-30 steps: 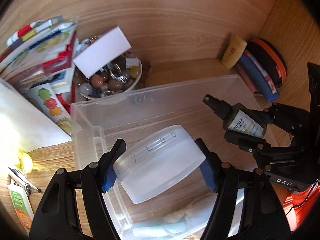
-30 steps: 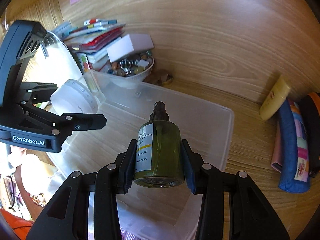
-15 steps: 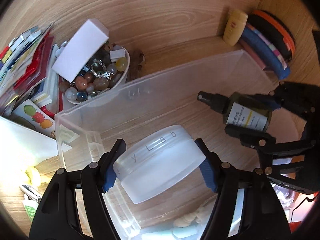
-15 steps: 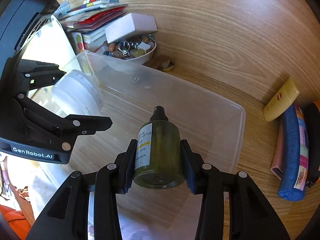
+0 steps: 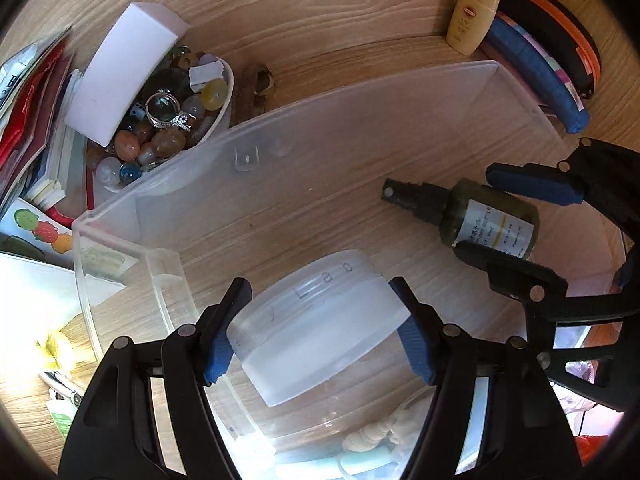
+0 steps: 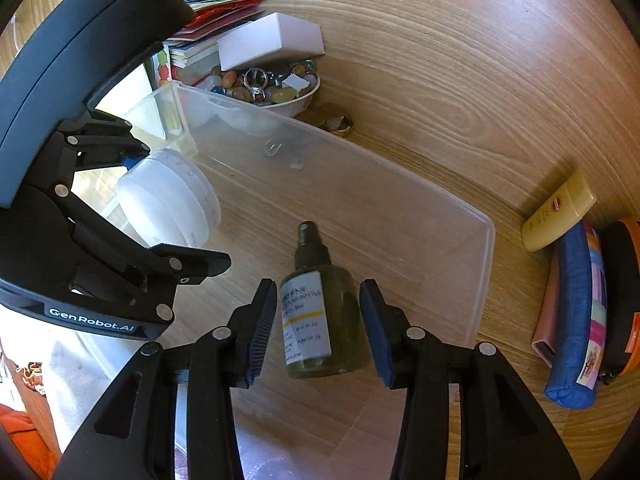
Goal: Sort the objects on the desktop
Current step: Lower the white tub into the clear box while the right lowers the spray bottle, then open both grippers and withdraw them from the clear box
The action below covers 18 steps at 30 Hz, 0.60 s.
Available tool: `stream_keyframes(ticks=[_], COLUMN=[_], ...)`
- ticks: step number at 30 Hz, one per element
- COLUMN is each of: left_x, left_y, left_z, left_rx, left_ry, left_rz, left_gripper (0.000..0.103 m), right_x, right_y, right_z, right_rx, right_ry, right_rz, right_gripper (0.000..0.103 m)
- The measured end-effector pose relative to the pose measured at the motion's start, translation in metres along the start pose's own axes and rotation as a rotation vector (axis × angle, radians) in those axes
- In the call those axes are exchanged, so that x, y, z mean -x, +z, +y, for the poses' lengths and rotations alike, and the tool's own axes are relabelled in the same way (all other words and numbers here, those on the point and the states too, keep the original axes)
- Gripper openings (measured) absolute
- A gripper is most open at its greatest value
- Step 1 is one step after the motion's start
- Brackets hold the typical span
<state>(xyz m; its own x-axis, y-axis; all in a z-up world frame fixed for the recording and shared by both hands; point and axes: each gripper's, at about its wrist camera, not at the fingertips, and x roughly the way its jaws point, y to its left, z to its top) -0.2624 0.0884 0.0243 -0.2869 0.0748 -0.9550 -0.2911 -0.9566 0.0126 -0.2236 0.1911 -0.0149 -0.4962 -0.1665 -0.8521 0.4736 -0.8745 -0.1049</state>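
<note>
Your wooden tabletop [image 6: 460,80] carries a clear plastic storage bin [image 5: 360,120], and both of your claws are over its inside. Your left claw [image 5: 320,328] pinches a frosted white jar [image 5: 316,320] between its blue pads; the raised letters "Lab" can be read on the lid's side, with more letters before them too faint to make out. From the right wrist view the left claw's housing [image 6: 92,322] reads "GenRobot.AI". Your right claw [image 6: 318,328] is spread, its pads just clear of the olive-green spray bottle [image 6: 320,320], which lies on the bin floor between them with its black nozzle pointing away from you. The bottle's white label has a yellow stripe and small print too blurred to read.

Outside the bin, at the back left, a white bowl [image 5: 226,92] holds polished stones, a ring and a white block [image 5: 120,68], beside a stack of booklets [image 5: 36,120]. At the far right a blue pencil case [image 6: 576,320] lies near a yellow tube [image 6: 560,212]; its red logo is unreadable.
</note>
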Motion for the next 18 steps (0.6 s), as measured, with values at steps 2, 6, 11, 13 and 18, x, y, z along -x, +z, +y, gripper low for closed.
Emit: stream_keyframes(ticks=[2,6,11,13,18], left_x=[0.002,0.006,0.028,0.041,0.076], left_y=[0.000,-0.002,-0.005,-0.007,-0.019], left_z=[0.000,0.001,0.005,0.007,0.016], left_rx=[-0.005,-0.010,0.007,0.014,0.047], left_ry=[0.007,0.031,0.031,0.042,0.087], left_rz=[-0.005,-0.011,-0.064,-0.098,-0.201], left_gripper=[0.070,0.070,0.072,0.078,0.088], right_x=[0.004,0.015,0.031,0.042,0.063], right_y=[-0.002,-0.004,-0.007,-0.010,-0.016], right_z=[0.001,0.000,-0.003,-0.007,-0.011], right_rx=[0.003,-0.004,-0.024,-0.037,-0.062], right_ry=[0.000,-0.011,-0.030,-0.035,-0.052], right_rz=[-0.010,-0.042,-0.089,-0.112,-0.167], right_gripper=[0.040,0.054,0.060,0.069,0.076])
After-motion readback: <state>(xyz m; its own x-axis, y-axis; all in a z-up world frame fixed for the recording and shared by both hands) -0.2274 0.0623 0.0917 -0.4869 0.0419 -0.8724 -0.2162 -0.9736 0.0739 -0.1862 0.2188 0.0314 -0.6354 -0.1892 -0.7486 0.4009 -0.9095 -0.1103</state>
